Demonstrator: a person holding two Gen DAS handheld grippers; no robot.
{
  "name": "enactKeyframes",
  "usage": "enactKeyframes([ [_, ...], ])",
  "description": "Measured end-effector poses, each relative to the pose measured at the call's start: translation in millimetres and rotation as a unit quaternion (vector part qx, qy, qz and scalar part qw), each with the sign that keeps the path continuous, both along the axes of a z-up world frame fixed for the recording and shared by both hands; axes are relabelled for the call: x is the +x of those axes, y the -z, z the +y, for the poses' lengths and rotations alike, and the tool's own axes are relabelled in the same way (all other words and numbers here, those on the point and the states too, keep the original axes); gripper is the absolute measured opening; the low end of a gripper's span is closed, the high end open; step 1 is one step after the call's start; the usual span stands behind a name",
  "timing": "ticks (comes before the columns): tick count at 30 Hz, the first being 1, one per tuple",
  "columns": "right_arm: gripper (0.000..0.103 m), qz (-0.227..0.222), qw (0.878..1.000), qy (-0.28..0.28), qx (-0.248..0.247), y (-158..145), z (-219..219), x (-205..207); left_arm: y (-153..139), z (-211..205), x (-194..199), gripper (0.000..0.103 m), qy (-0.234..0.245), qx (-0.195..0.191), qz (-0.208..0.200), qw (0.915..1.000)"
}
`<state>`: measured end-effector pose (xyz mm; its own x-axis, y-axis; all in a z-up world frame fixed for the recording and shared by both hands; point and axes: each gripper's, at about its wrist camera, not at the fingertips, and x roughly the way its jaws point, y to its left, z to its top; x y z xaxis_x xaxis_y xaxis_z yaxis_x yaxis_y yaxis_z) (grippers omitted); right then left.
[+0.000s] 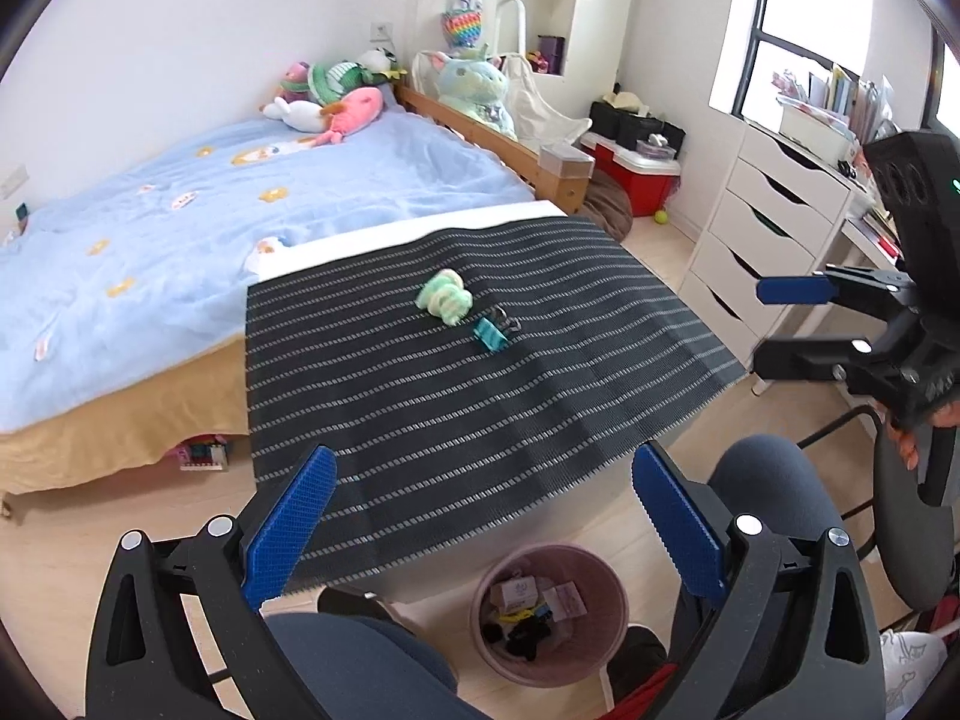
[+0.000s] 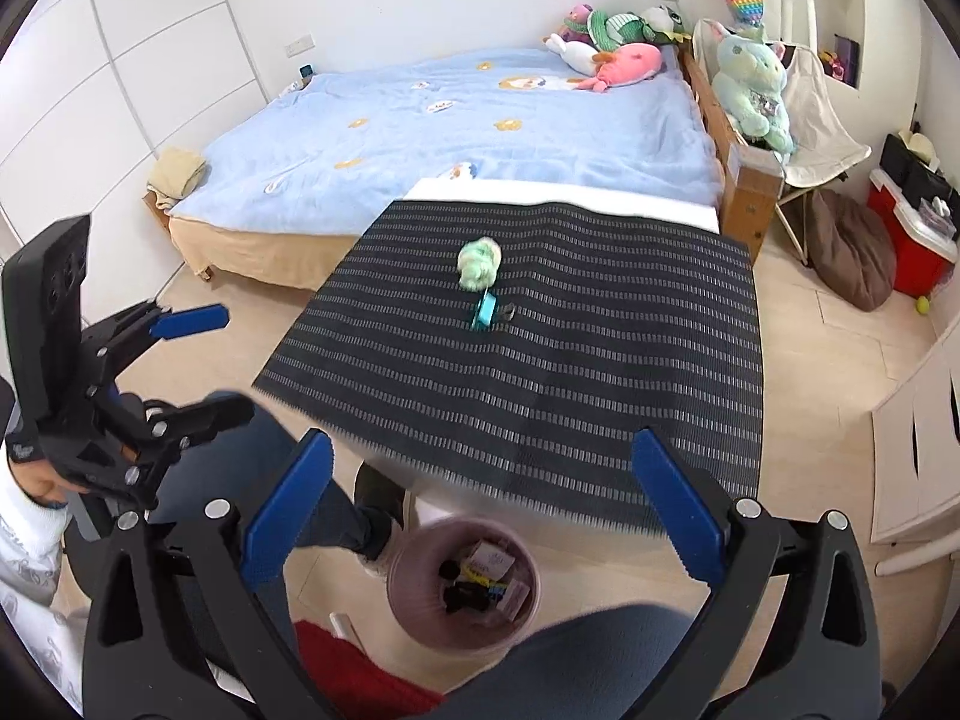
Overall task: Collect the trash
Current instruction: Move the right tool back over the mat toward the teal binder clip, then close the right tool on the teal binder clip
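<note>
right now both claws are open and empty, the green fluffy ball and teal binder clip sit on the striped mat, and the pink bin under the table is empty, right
Not quite: the round pink plastic bin is not empty. The left wrist view shows small boxes and dark bits already inside. The rest holds: left claw and right claw are open and empty, and the green fluffy ball and teal binder clip sit on the dark striped mat.

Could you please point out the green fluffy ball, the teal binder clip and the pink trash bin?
green fluffy ball (image 1: 444,296): left wrist view, middle of the ball.
teal binder clip (image 1: 489,334): left wrist view, its teal body.
pink trash bin (image 2: 401,564): right wrist view, its left rim.
</note>
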<state>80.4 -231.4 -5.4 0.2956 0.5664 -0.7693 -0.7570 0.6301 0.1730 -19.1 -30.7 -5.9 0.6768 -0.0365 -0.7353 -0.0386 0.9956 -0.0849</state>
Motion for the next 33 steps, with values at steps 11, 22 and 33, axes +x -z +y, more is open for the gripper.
enactKeyframes([
  [11, 0.098, 0.021, 0.999, -0.014, -0.023, 7, 62, 61, 5, 9, 5, 0.095, -0.006, -0.010, 0.002, 0.9999],
  [22, 0.098, 0.112, 0.992, -0.018, -0.060, 48, 115, 109, 9, 21, 1, 0.095, -0.020, -0.016, 0.004, 0.9997],
  [33, 0.057, 0.173, 0.982, -0.030, -0.067, 80, 133, 123, 16, 30, 0, 0.095, -0.031, -0.024, 0.009, 0.9992],
])
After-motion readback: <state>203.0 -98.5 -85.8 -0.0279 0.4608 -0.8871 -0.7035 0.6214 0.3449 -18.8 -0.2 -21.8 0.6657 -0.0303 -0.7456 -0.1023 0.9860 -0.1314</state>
